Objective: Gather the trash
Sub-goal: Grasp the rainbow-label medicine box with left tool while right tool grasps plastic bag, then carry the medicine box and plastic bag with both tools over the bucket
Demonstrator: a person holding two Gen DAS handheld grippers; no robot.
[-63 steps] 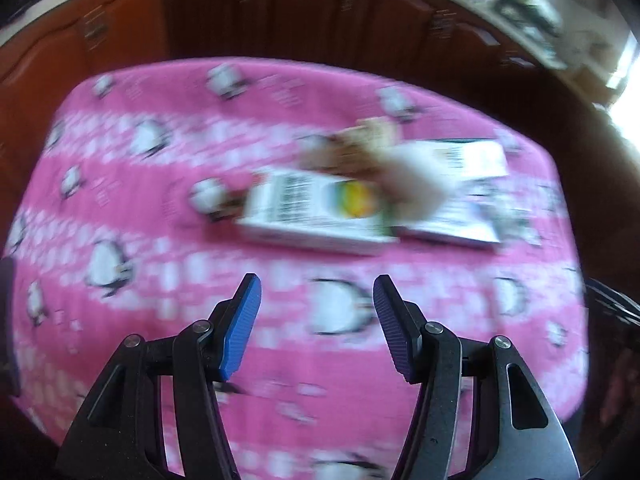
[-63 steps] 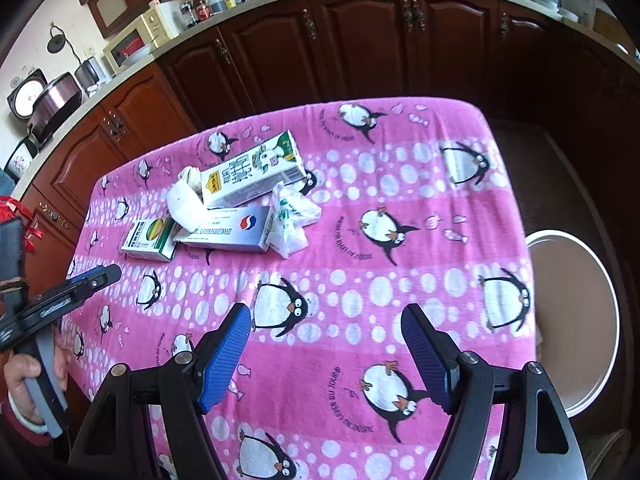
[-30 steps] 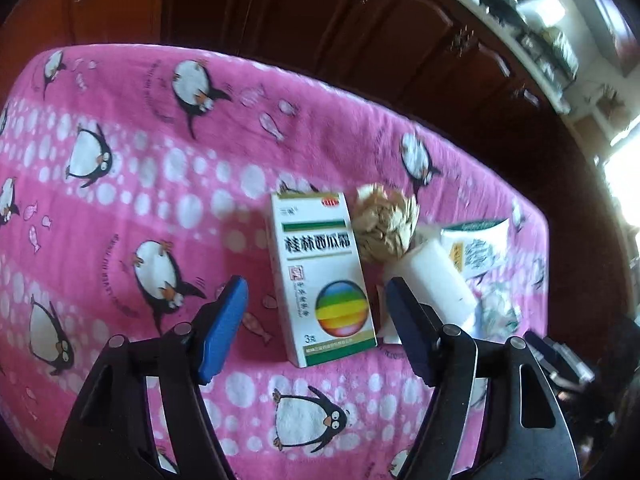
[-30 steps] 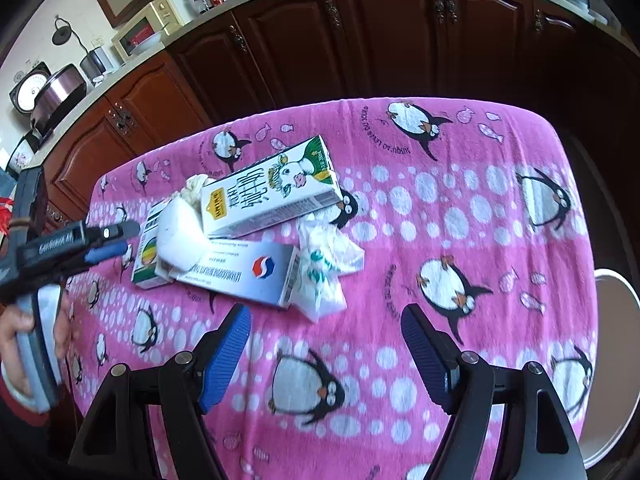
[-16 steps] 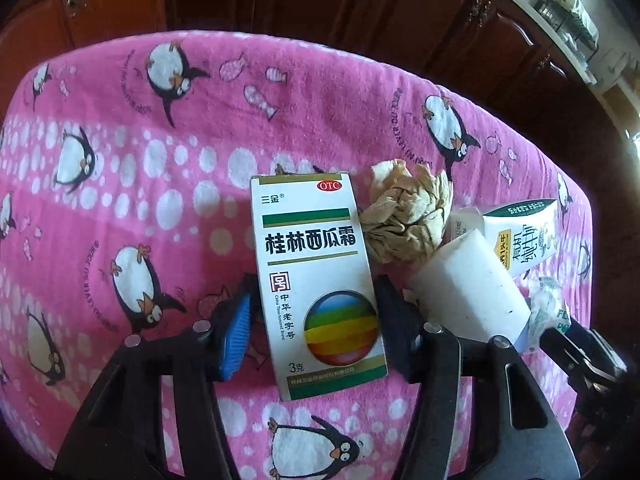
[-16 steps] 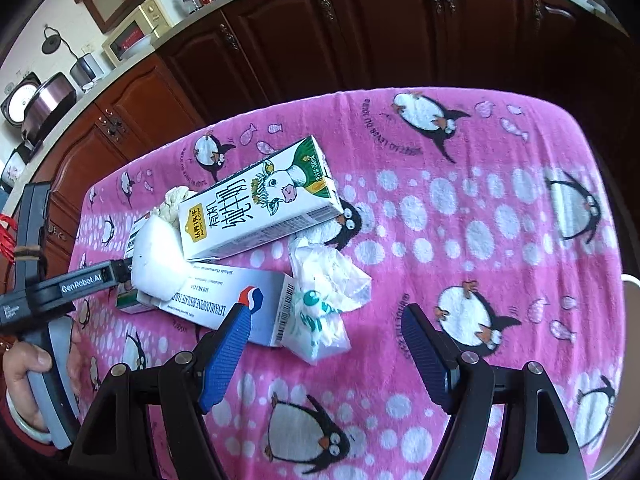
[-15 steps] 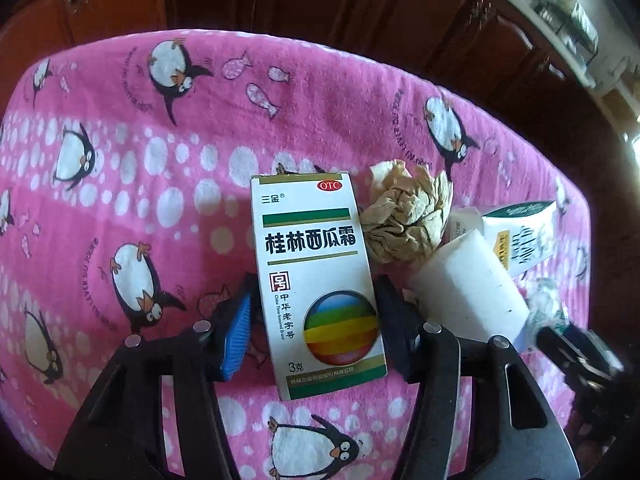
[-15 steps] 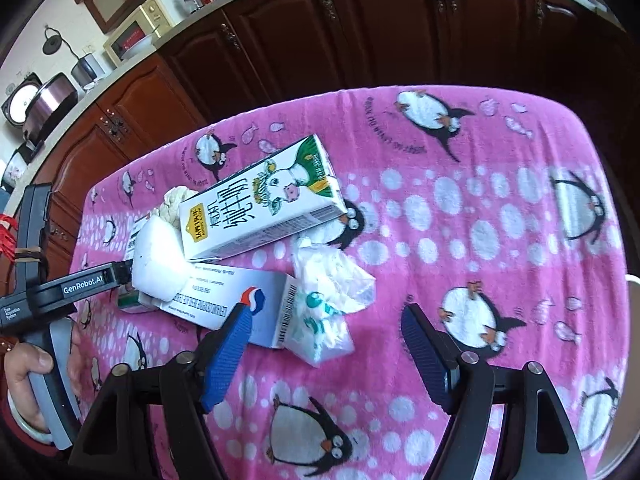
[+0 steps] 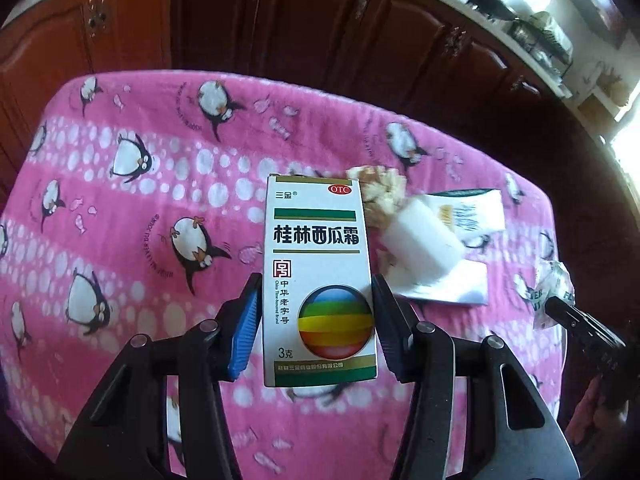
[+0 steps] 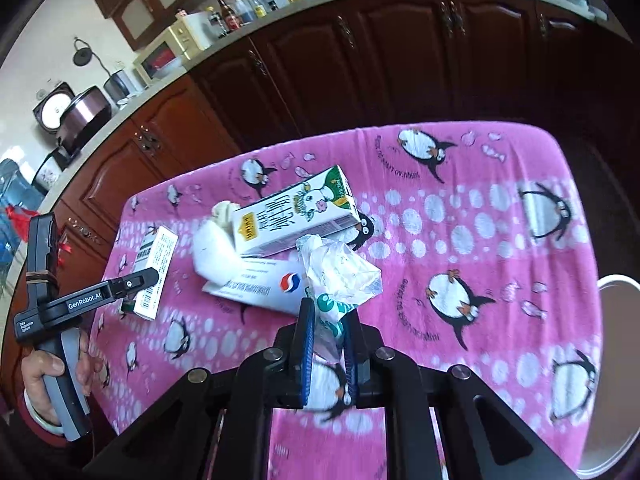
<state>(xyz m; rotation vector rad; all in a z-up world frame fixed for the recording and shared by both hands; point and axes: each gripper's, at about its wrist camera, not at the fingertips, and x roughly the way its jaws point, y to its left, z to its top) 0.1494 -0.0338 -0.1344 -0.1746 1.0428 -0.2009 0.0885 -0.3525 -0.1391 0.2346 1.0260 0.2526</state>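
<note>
- Two pieces are gripped: the white cardboard medicine box with rainbow ball, lower centre, long axis running away between the left gripper blue pads; it reads "OTC", "3克".
- Right gripper pinches the crumpled clear plastic bag.
- Milk carton lies beyond on the pink penguin cloth.

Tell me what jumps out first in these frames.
The white medicine box with the rainbow ball fills the left wrist view, clamped between the left gripper fingers. In the right wrist view, the right gripper pinches a crumpled plastic bag. Behind it a milk carton lies on its side on the pink penguin tablecloth.
</note>
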